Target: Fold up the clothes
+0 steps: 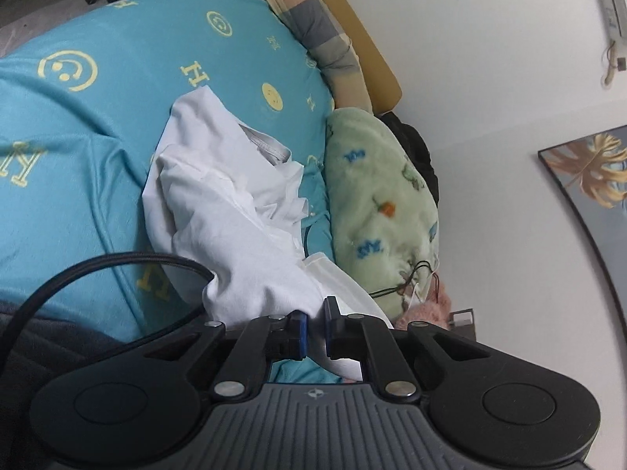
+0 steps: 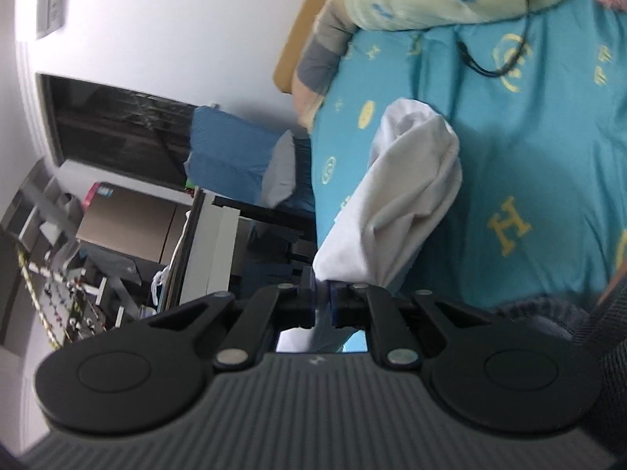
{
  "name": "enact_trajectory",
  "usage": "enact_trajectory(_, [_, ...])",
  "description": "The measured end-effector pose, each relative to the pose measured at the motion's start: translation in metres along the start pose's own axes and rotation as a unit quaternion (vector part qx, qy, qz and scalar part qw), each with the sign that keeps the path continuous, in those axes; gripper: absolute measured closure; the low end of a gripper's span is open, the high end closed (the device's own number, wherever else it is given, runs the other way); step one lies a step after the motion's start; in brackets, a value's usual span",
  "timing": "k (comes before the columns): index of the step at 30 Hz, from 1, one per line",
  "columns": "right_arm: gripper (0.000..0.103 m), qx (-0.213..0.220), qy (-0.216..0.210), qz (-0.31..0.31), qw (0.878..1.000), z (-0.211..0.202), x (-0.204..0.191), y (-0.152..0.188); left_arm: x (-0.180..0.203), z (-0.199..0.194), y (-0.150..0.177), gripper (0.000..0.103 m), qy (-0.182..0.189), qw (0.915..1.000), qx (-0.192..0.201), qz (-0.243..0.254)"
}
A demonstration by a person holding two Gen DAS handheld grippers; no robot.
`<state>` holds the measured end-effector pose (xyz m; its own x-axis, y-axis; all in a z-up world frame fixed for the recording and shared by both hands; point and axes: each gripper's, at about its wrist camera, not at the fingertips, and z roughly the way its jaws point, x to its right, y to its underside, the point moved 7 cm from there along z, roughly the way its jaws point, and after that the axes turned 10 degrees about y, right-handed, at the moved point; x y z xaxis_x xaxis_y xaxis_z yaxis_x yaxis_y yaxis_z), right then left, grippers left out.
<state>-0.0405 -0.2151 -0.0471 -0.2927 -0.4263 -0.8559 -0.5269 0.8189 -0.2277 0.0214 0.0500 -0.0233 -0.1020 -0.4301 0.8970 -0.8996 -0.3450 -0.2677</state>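
- Two handheld grippers, each seen from its own wrist camera, both pinch the same white garment above a bed.
- Left gripper: its blue-padded fingers are pressed nearly together on a fold of the white cloth, which passes between them and hangs below.
- From that grip the garment stretches away from the camera in crumpled folds, with a grey-edged neck opening showing near its middle; its far part lies on the turquoise bedsheet.
- The sheet is printed with yellow smiley faces and letters.
- A black cable curves across the lower left of the left wrist view, in front of the sheet.
- Beside the garment lies a pale green fleece blanket with small blue and orange figures; beyond it is a striped pillow against a tan headboard.
- A framed picture of golden leaves hangs on the white wall.
- Right gripper: its fingers are closed tight on a bunched corner of the white cloth, which rises from the grip as a rounded, sleeve-like bundle over the turquoise sheet.
- To the left of the bed in the right wrist view stand a dark window, a blue cushion and cluttered shelves, somewhat blurred.
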Motion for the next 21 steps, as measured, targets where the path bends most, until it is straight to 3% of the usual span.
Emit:
enact_trajectory(5, [0.093, 0.029, 0.020, -0.013, 0.999, 0.033, -0.020, -0.044, 0.005, 0.040, -0.055, 0.094, -0.011, 0.9999, 0.000, 0.001])
enact_trajectory(10, [0.092, 0.042, 0.041, -0.025, 0.998, 0.118, -0.040, -0.106, -0.003, 0.100, -0.145, 0.094, -0.035, 0.9987, 0.023, 0.029])
enact_trajectory(12, [0.092, 0.037, 0.058, -0.044, 0.997, 0.150, -0.037, -0.121, -0.018, 0.123, -0.168, 0.093, -0.043, 0.9979, 0.026, 0.042])
enact_trajectory(15, [0.091, 0.022, 0.058, -0.049, 0.997, 0.183, -0.020, -0.129, -0.047, 0.142, -0.182, 0.093, -0.037, 0.9974, 0.028, 0.055])
enact_trajectory(19, [0.088, -0.041, 0.032, -0.056, 0.997, 0.208, 0.002, -0.125, -0.075, 0.147, -0.185, 0.092, -0.037, 0.9955, 0.017, 0.086])
enact_trajectory(20, [0.076, -0.052, 0.020, -0.066, 0.996, 0.206, 0.000, -0.122, -0.076, 0.145, -0.184, 0.087, -0.036, 0.9949, 0.016, 0.093])
enact_trajectory(21, [0.064, -0.058, 0.011, -0.084, 0.995, 0.202, -0.006, -0.118, -0.074, 0.142, -0.183, 0.076, -0.031, 0.9945, 0.015, 0.099])
